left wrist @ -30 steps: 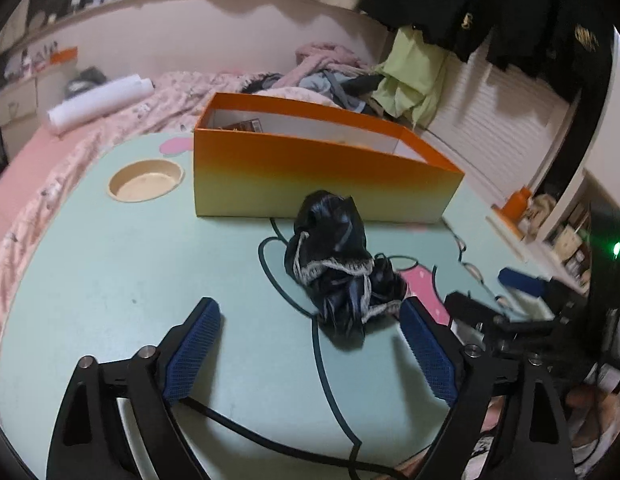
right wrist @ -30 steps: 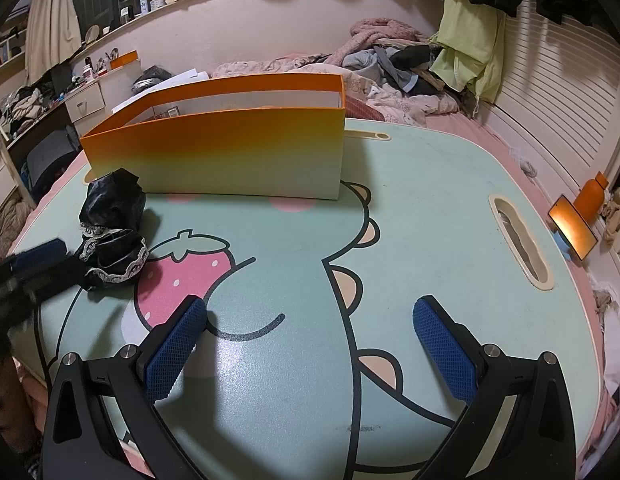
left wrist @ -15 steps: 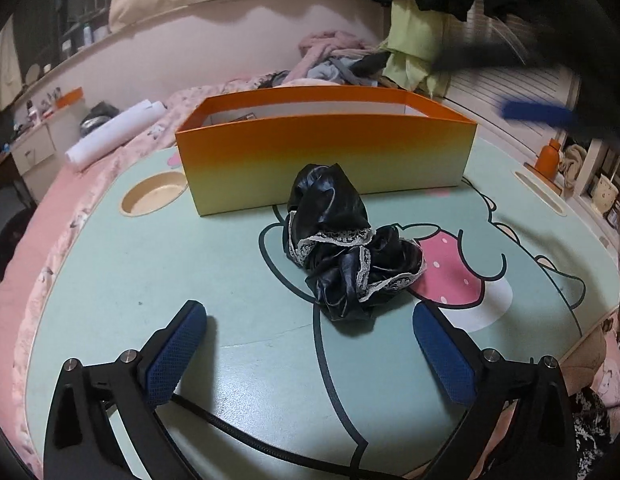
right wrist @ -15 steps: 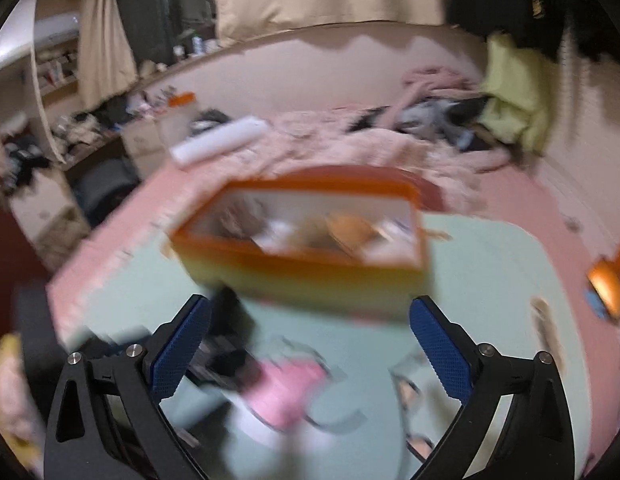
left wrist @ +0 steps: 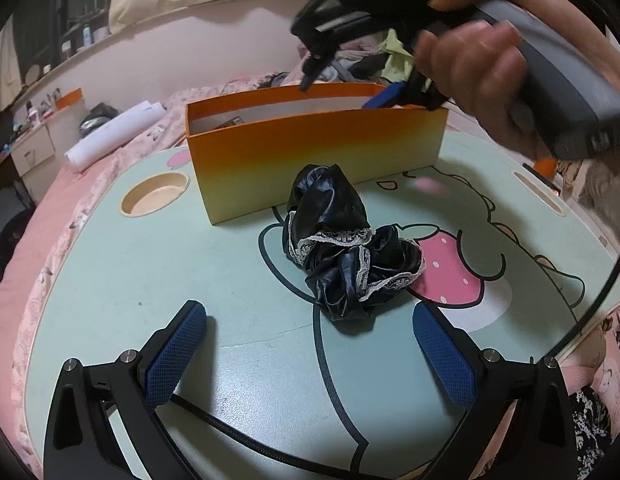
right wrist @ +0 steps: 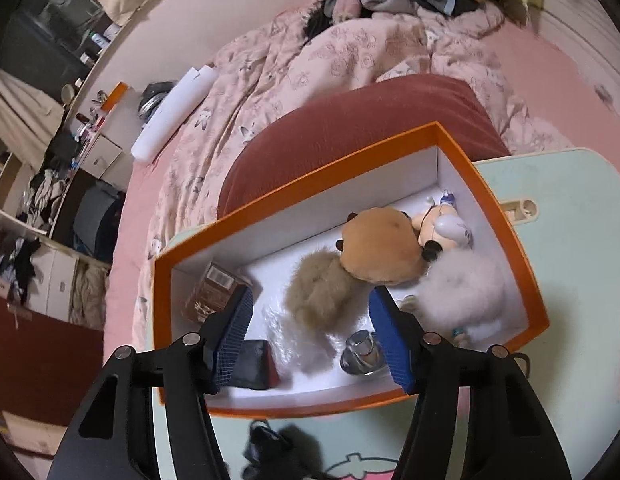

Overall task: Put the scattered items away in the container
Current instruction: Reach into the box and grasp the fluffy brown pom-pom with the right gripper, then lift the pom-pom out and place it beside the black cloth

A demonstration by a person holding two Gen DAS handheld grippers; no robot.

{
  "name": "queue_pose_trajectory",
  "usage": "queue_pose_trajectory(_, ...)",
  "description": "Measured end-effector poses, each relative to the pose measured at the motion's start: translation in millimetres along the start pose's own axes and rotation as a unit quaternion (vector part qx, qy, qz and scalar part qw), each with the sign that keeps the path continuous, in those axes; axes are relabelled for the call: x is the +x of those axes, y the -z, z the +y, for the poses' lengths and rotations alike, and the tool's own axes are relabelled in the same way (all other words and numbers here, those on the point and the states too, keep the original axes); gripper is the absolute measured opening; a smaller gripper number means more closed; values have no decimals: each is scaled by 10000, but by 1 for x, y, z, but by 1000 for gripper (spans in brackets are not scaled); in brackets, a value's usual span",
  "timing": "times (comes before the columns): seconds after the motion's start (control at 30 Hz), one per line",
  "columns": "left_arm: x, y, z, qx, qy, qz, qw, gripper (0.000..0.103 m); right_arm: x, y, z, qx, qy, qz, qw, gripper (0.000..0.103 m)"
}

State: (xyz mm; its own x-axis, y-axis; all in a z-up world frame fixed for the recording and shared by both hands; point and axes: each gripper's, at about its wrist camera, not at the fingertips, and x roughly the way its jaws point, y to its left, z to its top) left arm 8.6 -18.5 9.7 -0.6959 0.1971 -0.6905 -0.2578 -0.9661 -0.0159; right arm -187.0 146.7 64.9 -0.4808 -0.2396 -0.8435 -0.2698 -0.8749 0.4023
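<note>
A crumpled black cloth with white lace trim point(left wrist: 345, 252) lies on the mint cartoon table point(left wrist: 150, 280), in front of the orange box point(left wrist: 310, 148). My left gripper point(left wrist: 310, 356) is open and empty, low over the table, just short of the cloth. My right gripper point(right wrist: 310, 336) is open and empty, held above the orange box point(right wrist: 525, 264) and looking down into it. It also shows in the left wrist view point(left wrist: 373, 80), over the box's back edge. The cloth shows blurred at the bottom of the right wrist view point(right wrist: 278, 452).
Inside the box lie a brown plush point(right wrist: 377, 248), a tan fur ball point(right wrist: 321, 292), a white fluffy item point(right wrist: 465, 292), a brown packet point(right wrist: 214, 292), a dark case point(right wrist: 250, 364) and a metal cap point(right wrist: 361, 352). A round cup recess point(left wrist: 154, 196) is left of the box. Pink bedding surrounds the table.
My right gripper rose from low over the table and swung up over the box, now looking down into it. My left gripper turned slightly to face the cloth and stayed open.
</note>
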Motion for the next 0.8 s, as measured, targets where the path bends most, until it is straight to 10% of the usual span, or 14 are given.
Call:
queue_pose_trajectory(0.2,0,1,0,33,46,-2,10000,103,20,0,23,-496,625,276,9964,60)
queue_pose_trajectory(0.47,1,-2,2,45,83,-12,10000,103,51,0,5,182,849,429,9953,26)
queue_pose_trajectory(0.8,0,-2,1,61,94,-13,9999,103,-30,22,10,-297,-696,-670,9949,24)
